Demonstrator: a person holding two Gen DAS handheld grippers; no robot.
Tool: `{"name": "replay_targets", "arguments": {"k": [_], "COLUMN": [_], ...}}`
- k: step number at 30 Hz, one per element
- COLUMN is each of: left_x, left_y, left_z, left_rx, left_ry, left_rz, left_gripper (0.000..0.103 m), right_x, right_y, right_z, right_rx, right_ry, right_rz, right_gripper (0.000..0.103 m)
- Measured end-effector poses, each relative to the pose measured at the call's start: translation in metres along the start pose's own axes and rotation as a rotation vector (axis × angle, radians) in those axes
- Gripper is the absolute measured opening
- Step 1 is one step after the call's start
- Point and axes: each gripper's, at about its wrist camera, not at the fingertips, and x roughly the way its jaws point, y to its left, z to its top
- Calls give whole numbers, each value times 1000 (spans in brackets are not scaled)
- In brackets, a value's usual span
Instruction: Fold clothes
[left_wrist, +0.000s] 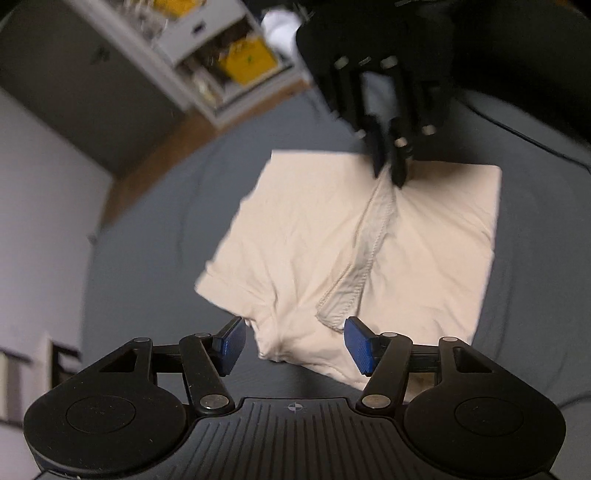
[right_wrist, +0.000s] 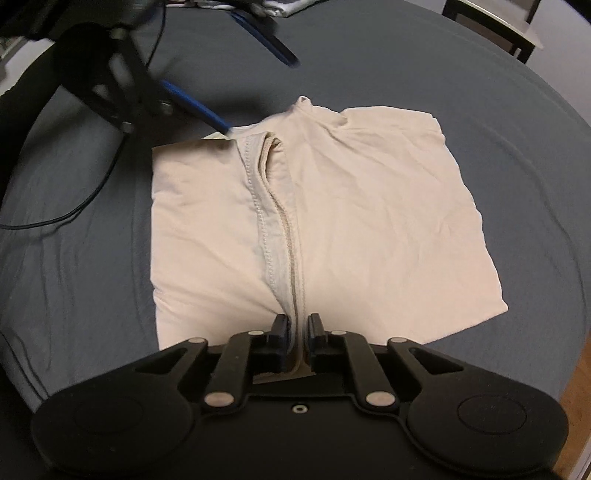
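cream shirt (right_wrist: 332, 206) on grey table (right_wrist: 480, 92), right tongs (right_wrist: 298, 332) pinching collar

Left wrist view: looks along own fingers, low and close over one edge of cream garment (left_wrist: 354, 236), facing right gripper (left_wrist: 388, 173) opposite. Right wrist view: close at opposite edge, facing back. Shared: garment (right_wrist: 314, 221), grey table cover (right_wrist: 443, 74).
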Motion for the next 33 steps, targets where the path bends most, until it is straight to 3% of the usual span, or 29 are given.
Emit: {"name": "replay_targets", "arguments": {"k": [1,4,8,10,12,14,18,25,30,33], "left_x": [-7,-27,-31,-29,-26,-24,-19,-2,6,9], "left_y": [-7,-37,-74,-88,-102,-116,-143,-169,-168,-169], "left_z": [-1,-4,-11,-15,-20,-24,-32,-39,-31,-29], "left_rx": [44,213,447,544,642,740,931,1097,1049,1046], "left_ry": [-24,-77,-63,-49,-36,-22,5,52,86,98], "left_rz": [11,23,65,98,131,164,229,272,274,280], "left_gripper": [60,61,76,78,78,78,77,77,77,77], "right_x": [-2,-10,-37,-51,-56,-51,-28,30,55,60], "right_y": [0,1,18,41,76,110,167,210,221,222], "right_z": [0,-5,-18,-26,-34,-39,-45,-59,-68,-66], "right_rx": [2,13,7,-28,-81,-130,-249,-446,-577,-596], "right_ry": [-3,-25,-127,-179,-202,-186,-137,1,46,51], "right_rz": [-11,-44,-140,-199,-320,-418,-519,-767,-932,-949], "right_gripper": [24,31,52,55,56,56,55,56,56,57]}}
